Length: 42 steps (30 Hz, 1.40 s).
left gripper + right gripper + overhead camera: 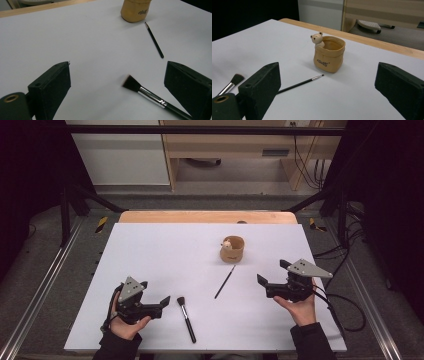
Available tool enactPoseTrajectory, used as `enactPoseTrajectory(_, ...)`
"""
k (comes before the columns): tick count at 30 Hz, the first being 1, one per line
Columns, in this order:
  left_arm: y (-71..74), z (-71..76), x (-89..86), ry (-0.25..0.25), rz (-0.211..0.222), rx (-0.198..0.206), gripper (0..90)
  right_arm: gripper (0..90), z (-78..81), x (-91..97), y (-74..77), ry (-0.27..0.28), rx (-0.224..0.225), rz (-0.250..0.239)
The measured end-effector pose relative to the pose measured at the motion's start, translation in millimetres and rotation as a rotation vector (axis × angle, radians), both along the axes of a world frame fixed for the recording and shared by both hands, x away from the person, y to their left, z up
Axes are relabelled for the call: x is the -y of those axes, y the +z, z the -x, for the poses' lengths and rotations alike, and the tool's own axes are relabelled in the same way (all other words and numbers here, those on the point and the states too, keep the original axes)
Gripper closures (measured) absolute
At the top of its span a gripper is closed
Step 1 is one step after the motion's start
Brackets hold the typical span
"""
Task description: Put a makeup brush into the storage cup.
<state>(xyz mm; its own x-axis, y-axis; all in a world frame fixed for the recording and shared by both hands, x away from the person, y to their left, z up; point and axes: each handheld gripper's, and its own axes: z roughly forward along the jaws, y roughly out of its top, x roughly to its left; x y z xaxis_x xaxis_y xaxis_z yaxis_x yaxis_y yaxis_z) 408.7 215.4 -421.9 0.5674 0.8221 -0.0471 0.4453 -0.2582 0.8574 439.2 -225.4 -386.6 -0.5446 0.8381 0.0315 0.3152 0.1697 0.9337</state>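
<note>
We are holding the left gripper [161, 301] low, jaws apart, just beside the black flat-headed makeup brush [186, 318] lying on the white desk [165, 250]; the right gripper [272, 276] is hovering, jaws apart.

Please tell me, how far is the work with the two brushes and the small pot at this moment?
Nothing looks done yet: the pot is empty. The thick brush and the thin brush both lie flat on the table. Nothing is in hand: the left hand-held gripper is open beside the thick brush, and the right hand-held gripper is open near the thin one. Probably both brushes remain to go into the pot.
</note>
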Motion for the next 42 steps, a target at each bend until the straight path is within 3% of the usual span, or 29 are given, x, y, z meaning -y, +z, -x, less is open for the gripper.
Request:
enactPoseTrajectory(24, -32.7, 11.9, 46.4, -0.046, -0.077, -0.128, 9.3, 6.7, 0.9, -3.3, -3.1, 0.012, -0.013, 0.01)
enactPoseTrajectory(31, -41.1, 14.3, 59.3, -0.052, -0.091, -0.163, 12.4, 6.7, 1.5, -3.6, -3.5, 0.014, -0.012, 0.013)
enactPoseTrajectory(37, -51.7, 13.7, 67.6, -0.06, -0.125, -0.219, 16.7, 6.7, 1.0, -4.1, -3.9, 0.013, -0.014, 0.013)
enactPoseTrajectory(42, -54.5, 14.6, 71.8, -0.063, -0.13, -0.225, 20.7, 6.7, 0.8, -4.2, -4.0, 0.012, -0.015, 0.014)
